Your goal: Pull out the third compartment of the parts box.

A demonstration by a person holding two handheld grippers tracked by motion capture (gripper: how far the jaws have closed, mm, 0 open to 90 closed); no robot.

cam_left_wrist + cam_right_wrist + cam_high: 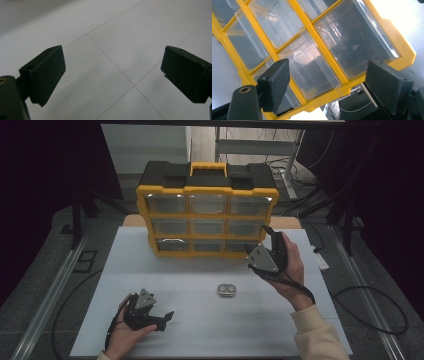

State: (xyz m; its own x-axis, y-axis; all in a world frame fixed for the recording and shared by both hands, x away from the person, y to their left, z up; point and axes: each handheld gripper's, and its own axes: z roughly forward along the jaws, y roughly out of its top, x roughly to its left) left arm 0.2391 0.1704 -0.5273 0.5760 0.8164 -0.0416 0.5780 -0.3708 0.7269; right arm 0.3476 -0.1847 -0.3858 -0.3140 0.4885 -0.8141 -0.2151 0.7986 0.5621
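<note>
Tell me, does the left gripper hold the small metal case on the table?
No, the left gripper is open and empty, apart from the small metal case, which lies alone on the white table.

The table (150,270) has a white top with thin grid lines, and the same lines cross it in the left gripper view. At the far edge stands a yellow and black organizer (207,210) with clear drawers in three rows, upright, its front to the person. Nearer to the person, a little right of the middle, a small metal tin (226,290) lies flat on the top, well apart from the organizer. Under the far edge a strip of wood shows.
</note>
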